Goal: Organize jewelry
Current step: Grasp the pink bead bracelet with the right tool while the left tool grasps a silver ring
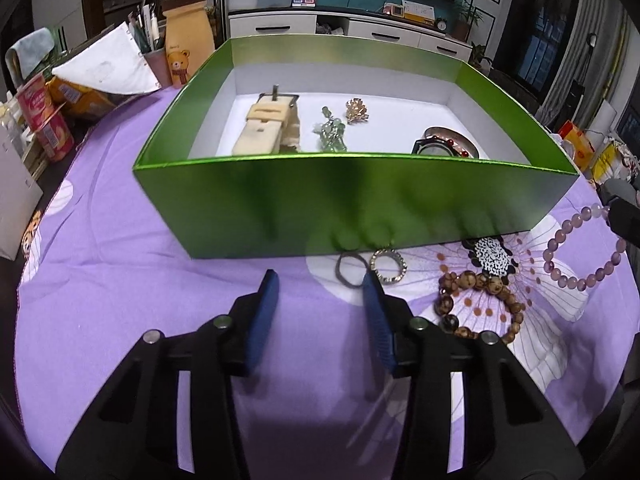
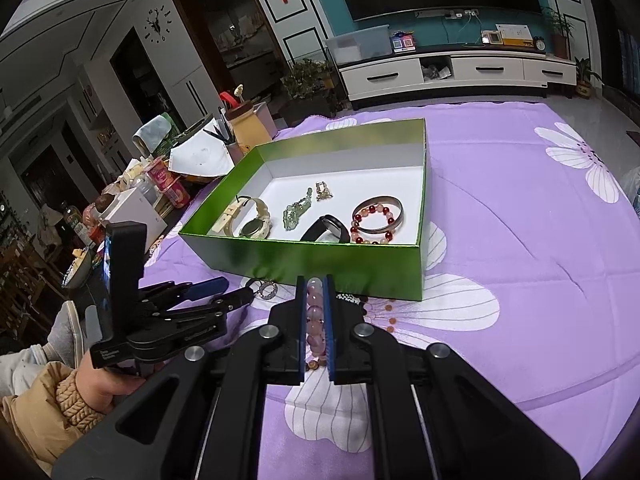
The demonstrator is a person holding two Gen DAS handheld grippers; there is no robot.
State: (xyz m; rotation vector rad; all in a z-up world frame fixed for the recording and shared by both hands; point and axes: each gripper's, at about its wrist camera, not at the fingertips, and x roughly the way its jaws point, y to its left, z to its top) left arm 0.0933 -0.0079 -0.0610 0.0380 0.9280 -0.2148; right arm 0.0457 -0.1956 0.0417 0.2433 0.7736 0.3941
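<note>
right wrist view is showing the right gripper [image 2: 315,280] clamping a pale purple bead bracelet [image 2: 316,312] between its blue pads, the loop hanging just before the green box [image 2: 320,256]. left wrist view is catching the same bracelet [image 1: 580,252] dangling at the far right. the left gripper [image 1: 320,280] is standing partly open with nothing between its fingers, its right fingertip lying over the edge of a dark hair tie [image 1: 351,265] beside a sparkly ring [image 1: 389,266] on the purple cloth [image 1: 120,280].

the bracelet is looking light, with smooth, hard beads, likely on stretchy cord, so it is probably sagging and swinging; pinching across two or three beads, as here, seems safest against slipping. the ring is small, stiff and prone to skidding off flat pads; the tie is soft and easy to pinch.

a brown wooden bead bracelet [image 1: 480,304] is lying nearby. inside the box, a cream watch [image 2: 248,220], green charm [image 2: 298,208], black band [image 2: 326,228] and red bead bracelet [image 2: 376,216] are filling the floor, and the near wall is standing in the way, so anything carried is likely needing to clear it.
</note>
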